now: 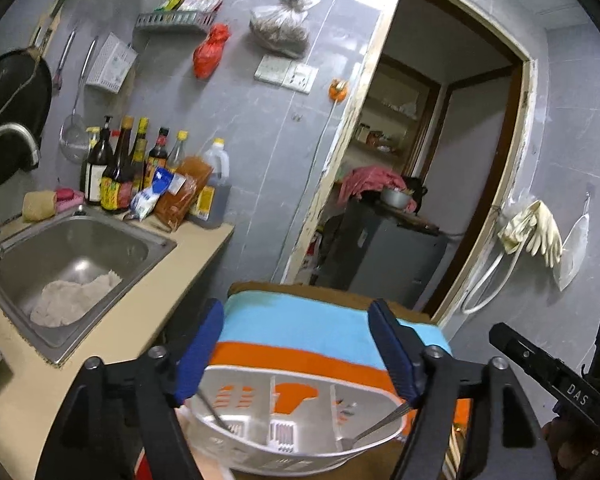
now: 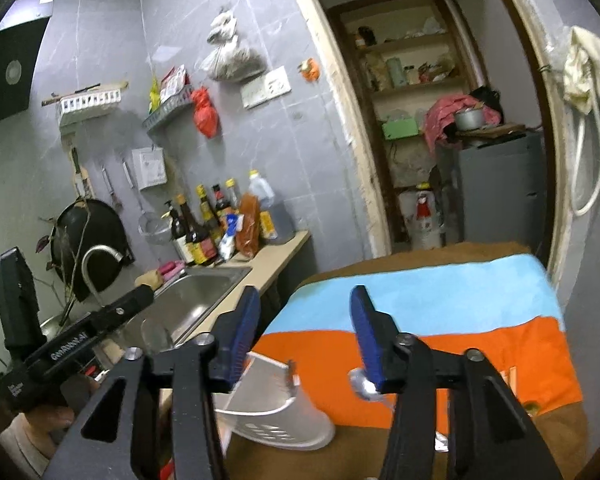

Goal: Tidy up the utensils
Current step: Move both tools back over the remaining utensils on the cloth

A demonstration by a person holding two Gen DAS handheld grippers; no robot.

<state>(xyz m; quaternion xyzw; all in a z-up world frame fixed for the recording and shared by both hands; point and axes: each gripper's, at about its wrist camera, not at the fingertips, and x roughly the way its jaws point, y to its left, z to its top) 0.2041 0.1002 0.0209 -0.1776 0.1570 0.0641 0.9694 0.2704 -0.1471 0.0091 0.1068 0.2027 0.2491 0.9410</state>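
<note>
A white plastic utensil caddy [image 1: 296, 424] with dividers stands on a table covered by a blue and orange striped cloth [image 1: 300, 332]. It holds a metal fork [image 1: 376, 428] at its right and a thin metal handle [image 1: 212, 412] at its left. My left gripper [image 1: 300, 352] is open, its blue fingers spread above the caddy, empty. In the right wrist view the caddy [image 2: 276, 412] sits lower left of my right gripper [image 2: 304, 328], which is open and empty. A shiny metal utensil end [image 2: 364, 386] lies on the cloth under its right finger.
A steel sink [image 1: 80, 256] with a cloth in it sits in the counter at left, with sauce bottles [image 1: 140, 172] behind it. A doorway [image 1: 432, 160] opens to a storage room with a grey cabinet. Rubber gloves [image 1: 536, 232] hang on the right wall.
</note>
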